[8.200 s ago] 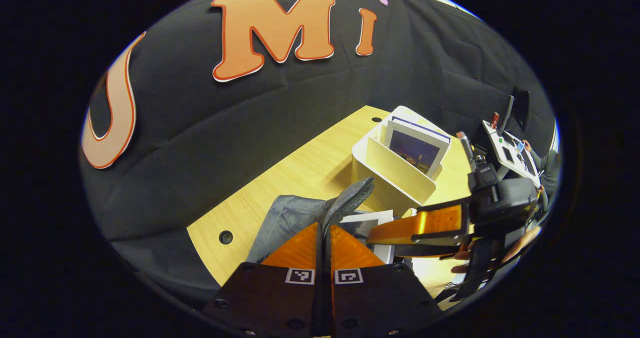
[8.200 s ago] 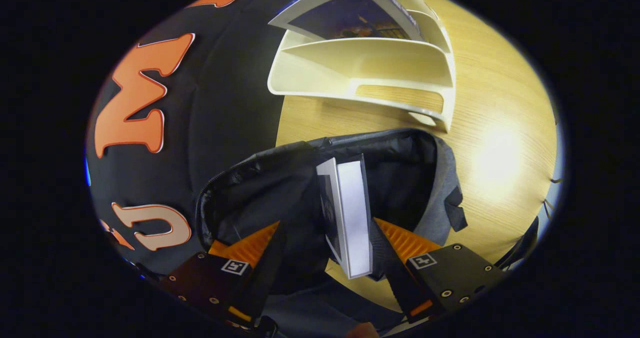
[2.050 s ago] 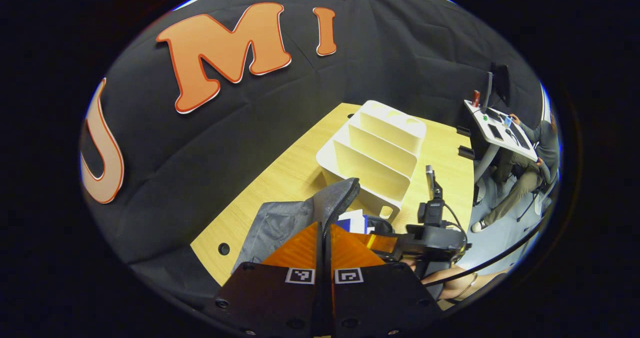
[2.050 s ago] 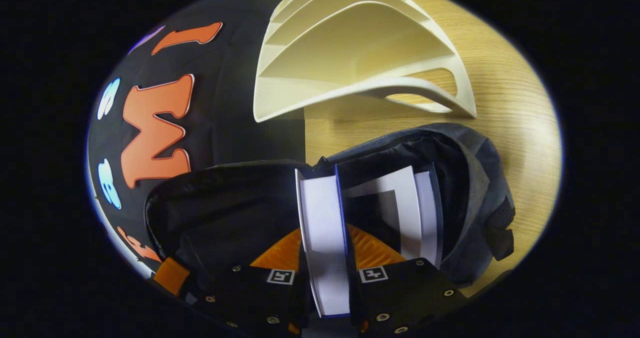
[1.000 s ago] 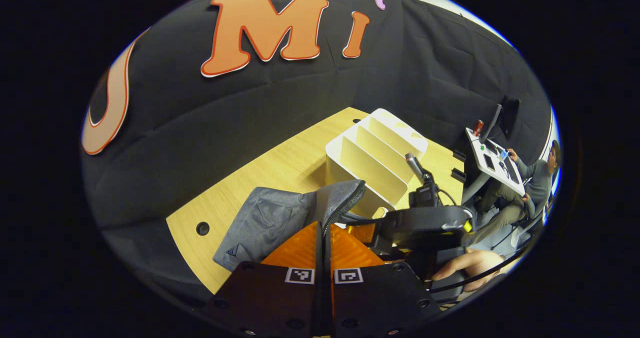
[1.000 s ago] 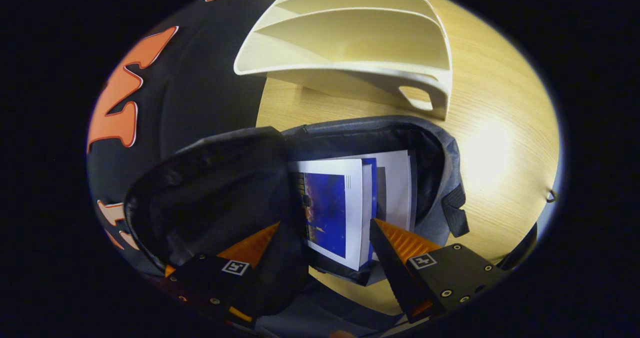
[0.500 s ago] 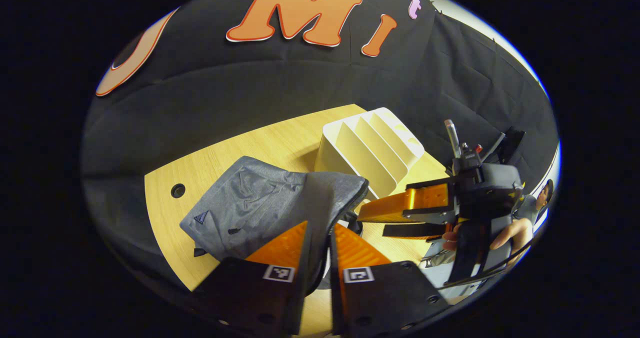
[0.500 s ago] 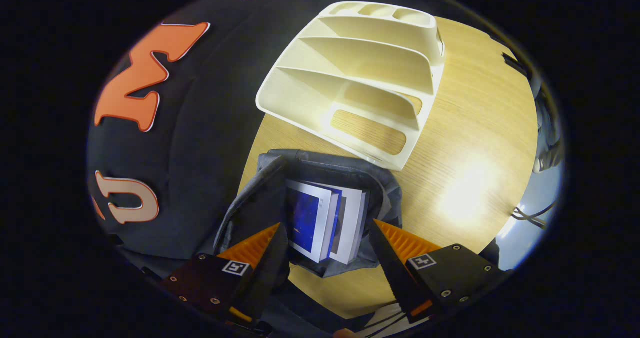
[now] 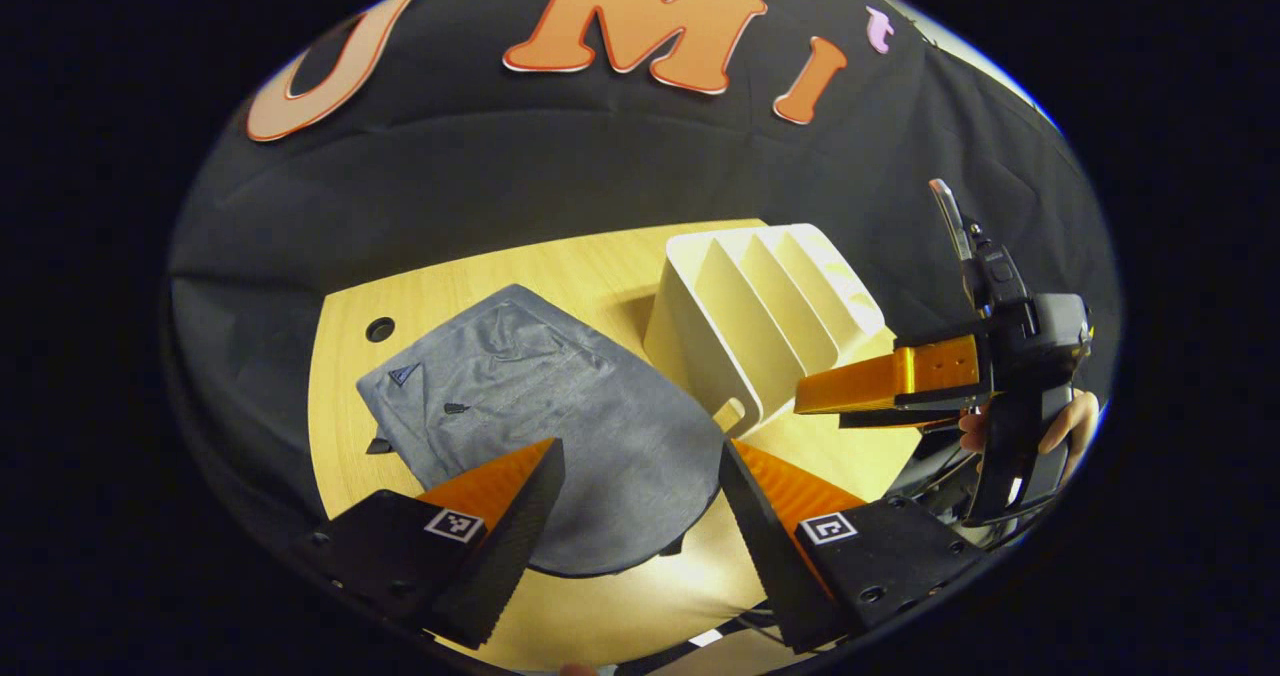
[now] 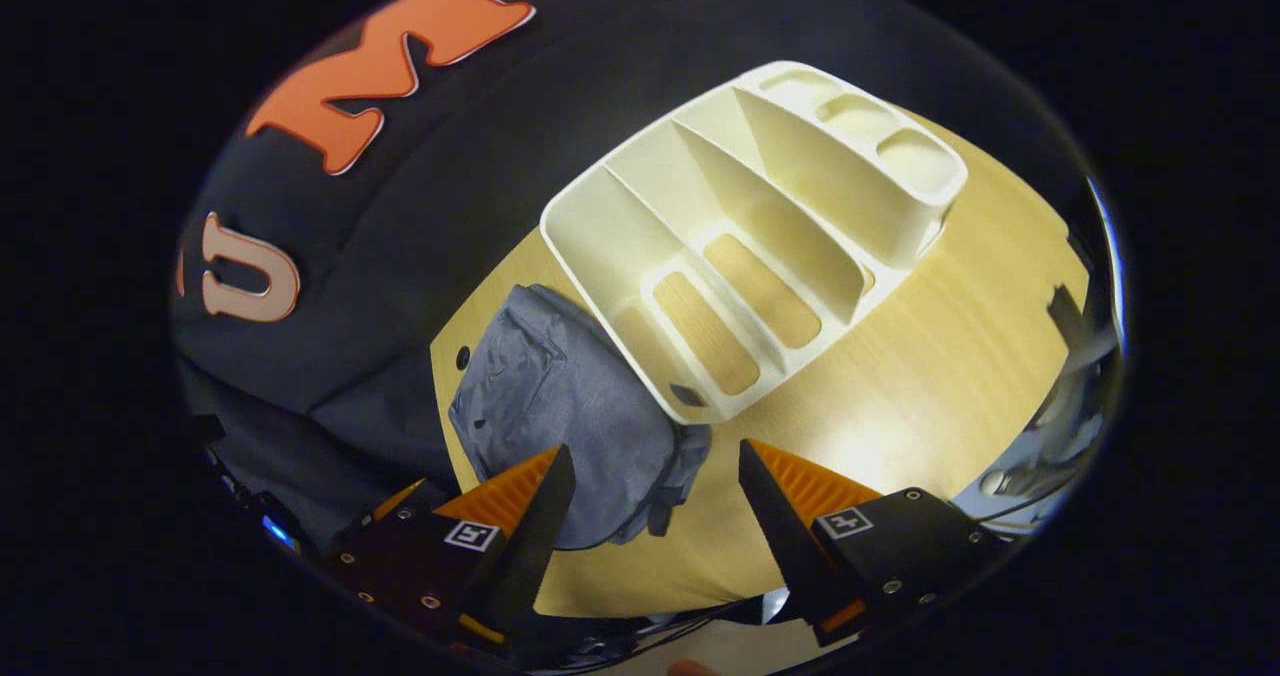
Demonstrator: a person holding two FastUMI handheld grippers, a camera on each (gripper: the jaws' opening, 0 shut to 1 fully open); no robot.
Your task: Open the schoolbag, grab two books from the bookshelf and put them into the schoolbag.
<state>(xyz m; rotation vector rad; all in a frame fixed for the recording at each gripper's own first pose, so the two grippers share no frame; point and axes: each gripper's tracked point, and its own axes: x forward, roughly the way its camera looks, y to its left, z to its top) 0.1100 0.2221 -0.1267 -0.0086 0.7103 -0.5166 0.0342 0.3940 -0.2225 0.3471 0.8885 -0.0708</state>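
Both grippers are up above the wooden table (image 9: 560,256) now, and neither one grips anything. In the left gripper view, the left gripper (image 9: 640,466) has its fingers spread wide, hanging over the near edge of the grey schoolbag (image 9: 540,406). The bag lies flat on the table with its flap down over the mouth, so whatever is inside cannot be seen from here. Just beside it, touching or nearly touching its right edge, stands the cream bookshelf (image 9: 760,316), and its slots show bare dividers with nothing standing between them.

Farther right in that view, the right gripper (image 9: 870,396) hovers near the shelf, a hand (image 9: 1060,426) wrapped around its handle.

Over to the right gripper view: the right gripper (image 10: 650,486) also has its fingers parted wide, nothing between them. Below, the schoolbag (image 10: 570,406) sits slumped and covered, pressed against the low front corner of the bookshelf (image 10: 750,236). The shelf's three long compartments are bare, with table wood showing through the cut-outs in the floor, and the three small wells along its far end look bare as well.
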